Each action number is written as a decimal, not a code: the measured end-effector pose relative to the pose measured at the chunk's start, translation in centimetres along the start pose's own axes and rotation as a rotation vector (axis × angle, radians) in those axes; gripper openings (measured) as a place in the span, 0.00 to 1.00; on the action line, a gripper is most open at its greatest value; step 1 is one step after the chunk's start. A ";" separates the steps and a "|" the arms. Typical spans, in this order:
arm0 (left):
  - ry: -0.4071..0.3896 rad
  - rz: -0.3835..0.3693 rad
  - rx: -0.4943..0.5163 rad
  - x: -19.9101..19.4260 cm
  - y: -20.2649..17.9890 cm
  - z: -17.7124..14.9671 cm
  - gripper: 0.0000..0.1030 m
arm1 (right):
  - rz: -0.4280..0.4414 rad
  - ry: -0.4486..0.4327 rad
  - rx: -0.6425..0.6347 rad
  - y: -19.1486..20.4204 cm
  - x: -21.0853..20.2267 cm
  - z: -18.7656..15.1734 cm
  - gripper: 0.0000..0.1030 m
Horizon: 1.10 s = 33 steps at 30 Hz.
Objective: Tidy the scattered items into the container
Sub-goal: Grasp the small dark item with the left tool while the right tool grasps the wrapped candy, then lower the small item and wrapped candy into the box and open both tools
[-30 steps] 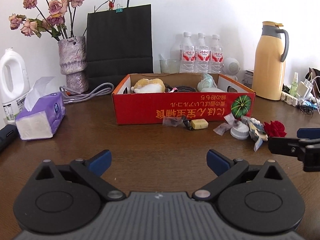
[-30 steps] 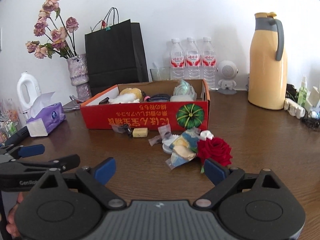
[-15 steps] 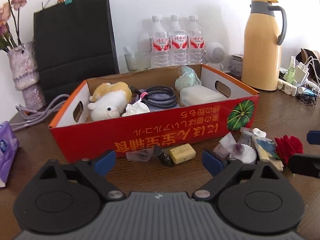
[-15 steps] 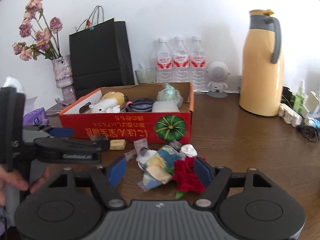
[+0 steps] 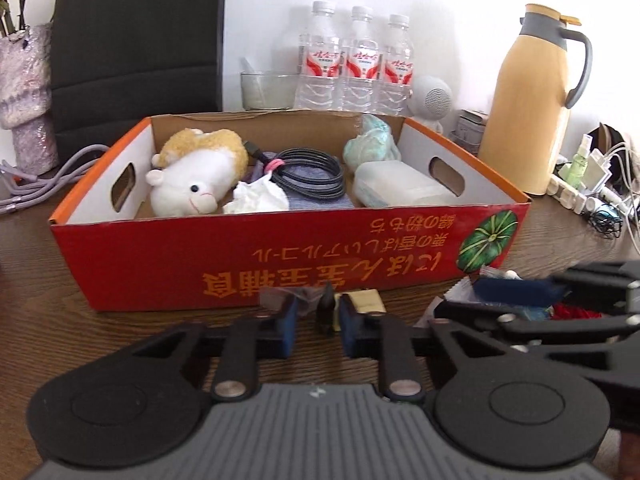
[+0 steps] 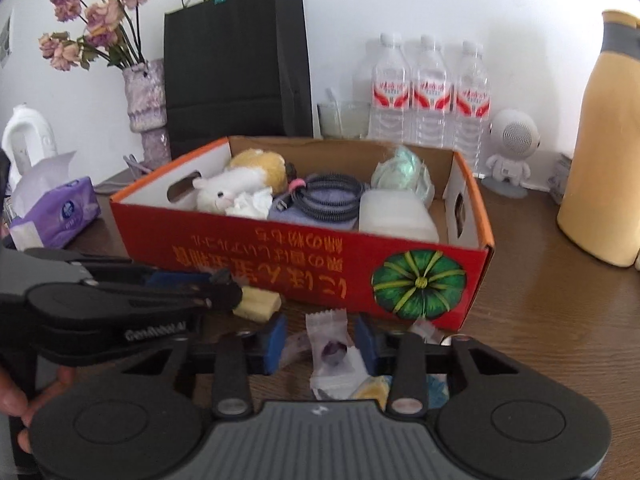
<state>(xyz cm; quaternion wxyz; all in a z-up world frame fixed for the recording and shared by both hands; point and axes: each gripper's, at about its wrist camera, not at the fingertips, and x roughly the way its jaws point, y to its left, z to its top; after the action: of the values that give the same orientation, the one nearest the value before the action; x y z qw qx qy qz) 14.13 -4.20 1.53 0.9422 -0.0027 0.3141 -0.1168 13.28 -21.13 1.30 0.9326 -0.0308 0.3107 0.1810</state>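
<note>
Left wrist view: the red cardboard box (image 5: 280,256) stands on the brown wooden table (image 5: 36,248), its front printed with upside-down orange Japanese characters and a green pumpkin picture (image 5: 486,246). Inside lie a plush toy (image 5: 196,178), a crumpled tissue (image 5: 256,198), a coiled black cable (image 5: 312,174), a pale green bundle (image 5: 372,146) and a translucent white case (image 5: 400,190). Behind the box, three water bottles (image 5: 360,64) carry red-and-white labels whose writing is too small to read. The left gripper (image 5: 318,326) points down at the table just in front of the box; its jaws have just been closing and now stand narrow, with a small dark wrapped piece (image 5: 326,312) between the blue pads. Whether the pads press it I cannot tell. A yellowish block (image 5: 366,300) lies just beyond the right pad. The right gripper (image 5: 516,292) enters from the right, over a heap of wrappers.

Right wrist view: the same box (image 6: 304,264) shows its inverted lettering and pumpkin. A purple tissue pack (image 6: 56,216) bears a round blue logo, unreadable. The left gripper's side (image 6: 136,300) carries white lettering, blurred, starting "Gen"; a hand (image 6: 16,412) holds it at the lower left. The right gripper (image 6: 320,344) tilts down at the table; its jaws have just been closing and now flank a clear candy wrapper (image 6: 332,344) with a purple sweet inside, the pads close beside it, contact unclear.
</note>
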 end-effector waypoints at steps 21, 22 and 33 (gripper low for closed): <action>0.047 -0.070 -0.096 -16.3 -1.8 -9.8 0.09 | 0.127 -0.050 -0.070 6.0 -12.4 -7.5 0.20; 0.054 -0.075 -0.095 -16.7 -2.0 -10.2 0.09 | 0.124 -0.037 -0.061 6.2 -12.7 -7.9 0.20; 0.059 -0.065 -0.037 -18.6 -3.0 -11.6 0.09 | 0.077 -0.006 -0.042 6.8 -15.7 -11.7 0.38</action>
<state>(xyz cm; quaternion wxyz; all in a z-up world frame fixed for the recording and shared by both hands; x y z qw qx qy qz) -7.84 -2.18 3.46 0.9281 -0.0269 0.3434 -0.1416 -7.43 -21.74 1.50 0.9250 -0.0376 0.3048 0.2235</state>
